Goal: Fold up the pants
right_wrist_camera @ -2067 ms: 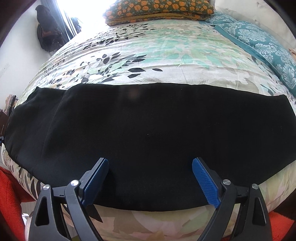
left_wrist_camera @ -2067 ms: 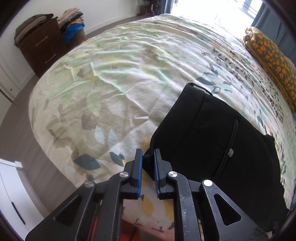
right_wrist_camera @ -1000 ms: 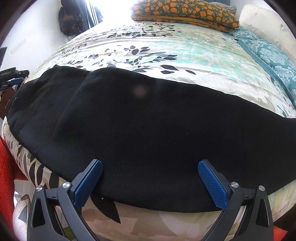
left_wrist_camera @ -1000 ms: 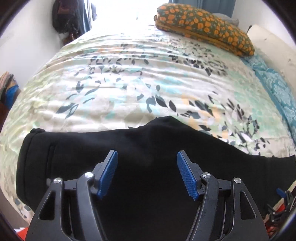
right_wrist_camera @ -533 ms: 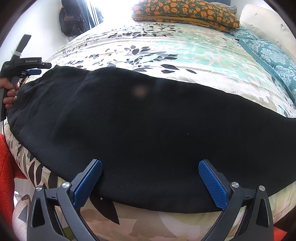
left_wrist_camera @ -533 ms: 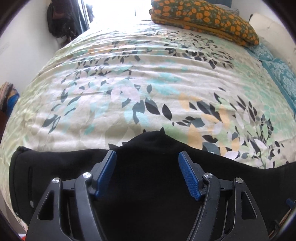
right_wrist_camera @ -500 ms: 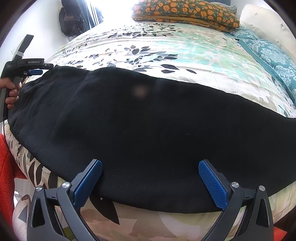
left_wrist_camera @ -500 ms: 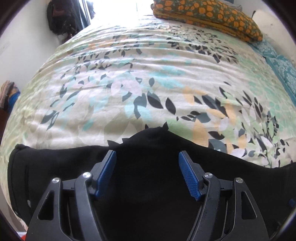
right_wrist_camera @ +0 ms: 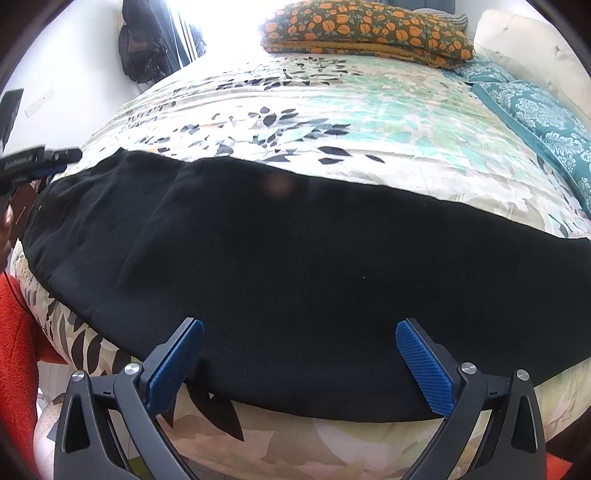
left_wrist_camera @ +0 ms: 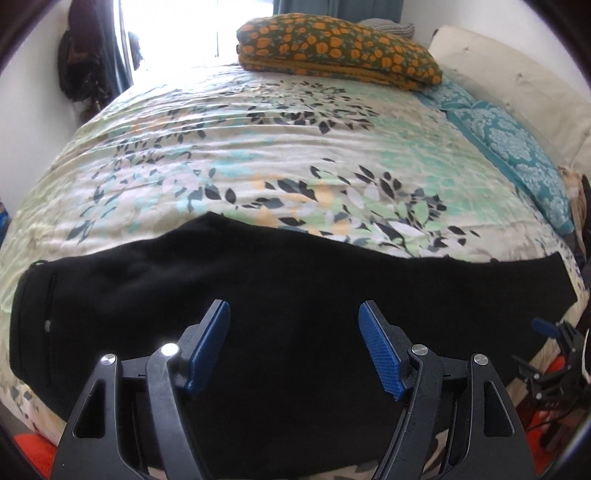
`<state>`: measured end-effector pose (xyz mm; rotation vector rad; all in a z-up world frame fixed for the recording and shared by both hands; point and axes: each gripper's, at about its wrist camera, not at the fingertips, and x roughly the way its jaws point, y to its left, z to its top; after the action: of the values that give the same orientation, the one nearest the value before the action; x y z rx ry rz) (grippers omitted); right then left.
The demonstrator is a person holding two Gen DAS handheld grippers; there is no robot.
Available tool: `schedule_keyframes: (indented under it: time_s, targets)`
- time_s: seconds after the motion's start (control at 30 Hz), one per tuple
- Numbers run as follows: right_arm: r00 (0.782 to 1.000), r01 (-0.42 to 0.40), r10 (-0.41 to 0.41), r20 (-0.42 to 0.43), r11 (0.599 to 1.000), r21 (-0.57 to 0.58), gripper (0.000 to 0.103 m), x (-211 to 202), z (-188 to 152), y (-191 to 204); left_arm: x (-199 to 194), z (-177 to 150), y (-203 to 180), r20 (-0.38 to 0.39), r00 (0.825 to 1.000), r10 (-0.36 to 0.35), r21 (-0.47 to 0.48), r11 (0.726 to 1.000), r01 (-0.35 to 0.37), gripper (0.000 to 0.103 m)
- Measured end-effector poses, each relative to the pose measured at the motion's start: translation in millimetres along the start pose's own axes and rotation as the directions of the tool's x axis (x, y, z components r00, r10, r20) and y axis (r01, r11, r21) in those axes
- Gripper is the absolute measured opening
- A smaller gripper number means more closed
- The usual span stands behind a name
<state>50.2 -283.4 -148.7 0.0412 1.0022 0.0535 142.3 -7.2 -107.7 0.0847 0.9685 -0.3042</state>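
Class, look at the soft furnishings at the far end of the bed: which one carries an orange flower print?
The folded quilt lying across the far end of the bed, dark with orange flowers. The pillow beside it is teal with a pale damask pattern, and the headboard cushion is plain cream.

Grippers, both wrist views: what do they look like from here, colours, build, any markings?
The left gripper and the right gripper match: black plastic frames with triangular cut-outs and round silver pivot screws. Their jaws carry blue pads with a fine knurled grid texture. In the right wrist view, the left gripper's black body bears pale lettering, too blurred to read.

Leaf-print bed (left_wrist_camera: 280, 155), white walls, seemingly a bright window (left_wrist_camera: 173, 33).
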Motion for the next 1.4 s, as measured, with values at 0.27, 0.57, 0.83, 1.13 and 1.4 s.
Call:
schedule_keyframes:
  time_s: [0.27, 0.57, 0.83, 1.13, 1.4]
  targets:
    - [0.996, 0.018, -0.022, -0.081, 0.999, -0.048, 0.103, 19.4, -10.9, 9.5, 40.9, -63.3, -41.6, -0.131, 0.989, 0.061, 0.157, 0.987, -0.04, 0.076]
    - [1.0, 0.014, -0.014, -0.003, 1.0, -0.007, 0.103, -2.0, -8.4, -0.3, 10.3, -42.1, -28.6, -0.048, 0.998, 0.026, 0.061, 0.998, -0.024, 0.075]
    - [1.0, 0.027, -0.027, -0.015, 1.0, 0.001, 0.103, -1.4, -10.0, -3.9, 36.6, -64.8, -17.0, -0.115, 0.99, 0.082, 0.046, 0.996, -0.077, 0.075]
    - [0.999, 0.034, -0.033, -0.021, 0.999, 0.009, 0.103, 0.3, -8.4, -7.9, 23.2, -55.0, -29.8, -0.068, 0.996, 0.06, 0.077, 0.996, -0.055, 0.075]
    - [0.999, 0.034, -0.034, -0.012, 0.999, -0.02, 0.103, -1.7, -9.7, -2.4, 34.1, -65.3, -26.1, -0.114, 0.991, 0.063, 0.05, 0.997, -0.058, 0.077]
